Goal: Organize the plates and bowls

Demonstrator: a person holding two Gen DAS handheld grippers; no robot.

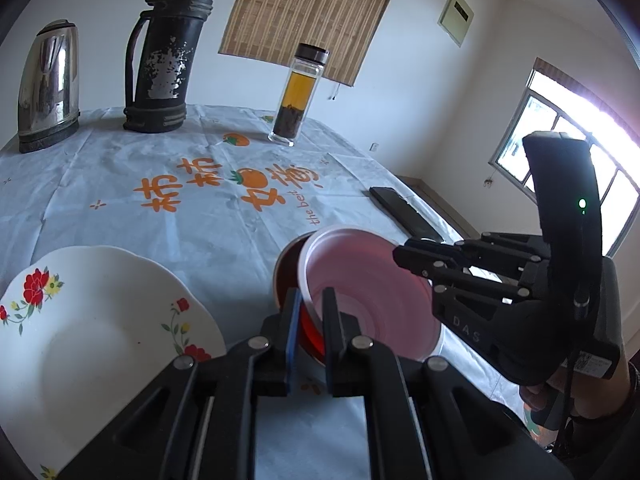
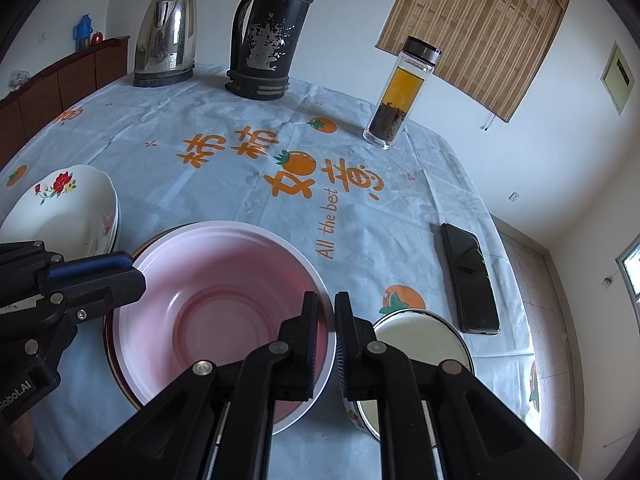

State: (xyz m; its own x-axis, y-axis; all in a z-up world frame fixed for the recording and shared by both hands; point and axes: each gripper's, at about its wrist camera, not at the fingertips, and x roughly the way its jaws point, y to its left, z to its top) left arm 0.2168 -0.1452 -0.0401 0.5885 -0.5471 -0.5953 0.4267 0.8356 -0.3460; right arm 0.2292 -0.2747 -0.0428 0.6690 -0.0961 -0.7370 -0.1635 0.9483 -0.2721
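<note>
Between your left claw's [image 1: 310, 316] closed blue pads: the near rim of the thin pink plastic bowl [image 1: 372, 300], nested in a red-rimmed metal bowl [image 1: 286, 270]. Light, springy, slick wall, so pinch only at the rim. Just left of the claw, the white flower-printed ceramic plate [image 1: 100, 320]: heavy, brittle, take it by the edge.

Right-wrist view: right claw [image 2: 326, 324] clamps the same bowl's opposite rim. Just right of the claw, a white enamel bowl [image 2: 424, 340], stiff and chip-prone.
</note>
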